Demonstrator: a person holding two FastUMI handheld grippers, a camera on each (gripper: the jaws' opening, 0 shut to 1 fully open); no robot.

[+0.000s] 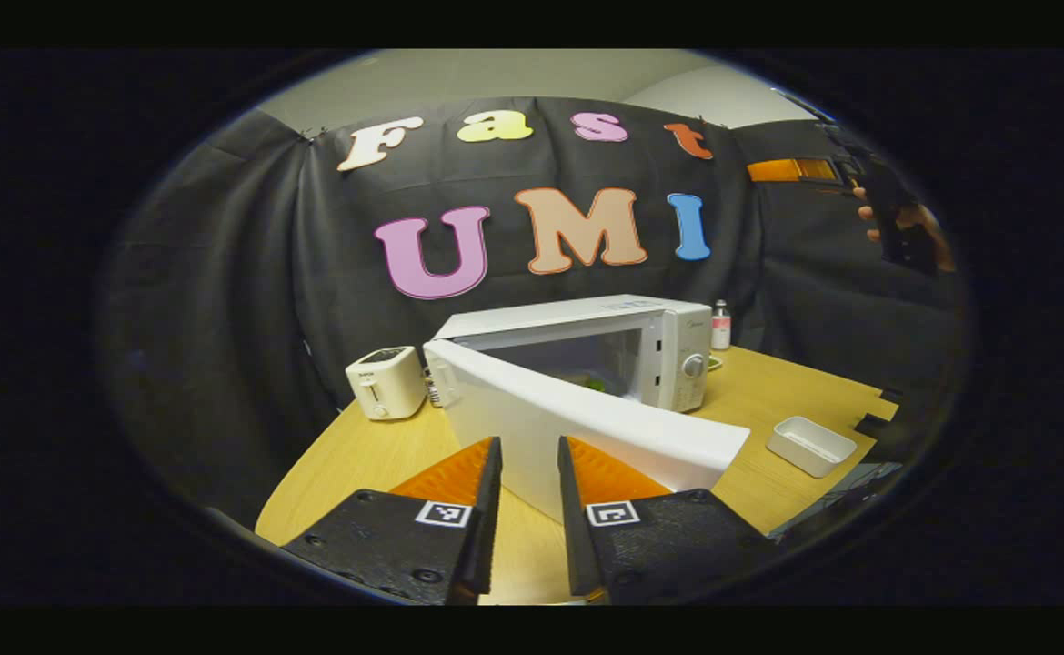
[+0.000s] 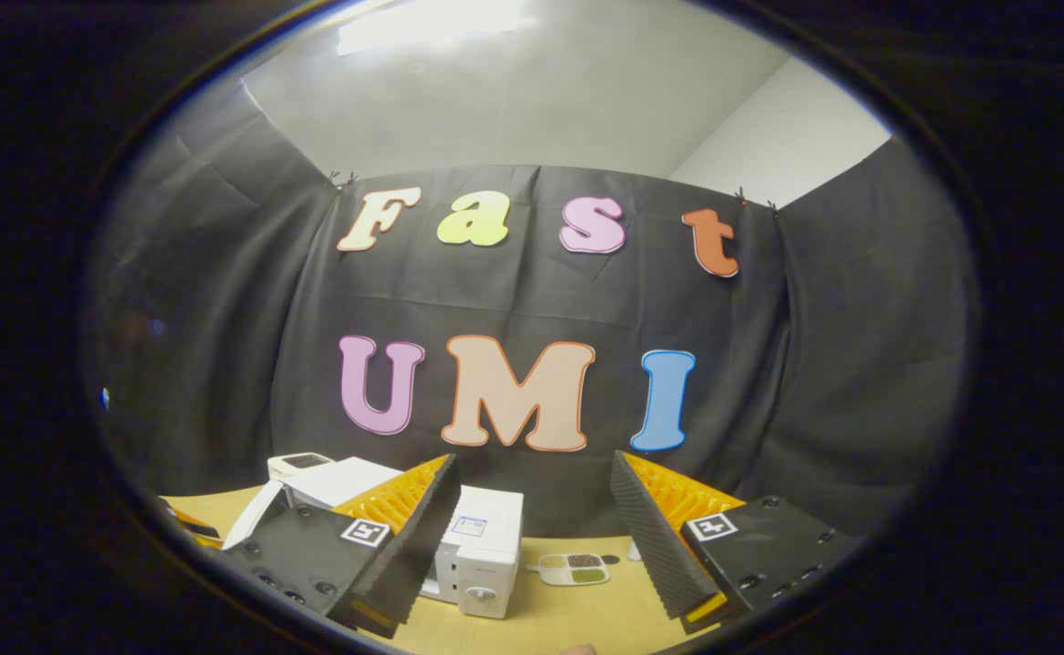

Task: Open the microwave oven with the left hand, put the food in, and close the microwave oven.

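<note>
Already the microwave door (image 1: 577, 423) stands swung open, clearing a path; left gripper (image 1: 529, 468) hangs empty, fingers slightly apart, right gripper (image 2: 532, 518) gapes wide, holding nothing.

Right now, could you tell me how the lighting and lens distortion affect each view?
Left gripper view: dim, edges fall dark; the fisheye bows the microwave door and the table edge, yet both read sharp. Right gripper view: a bright ceiling glare up top, the wall bulges, and the microwave sits small and low.
</note>
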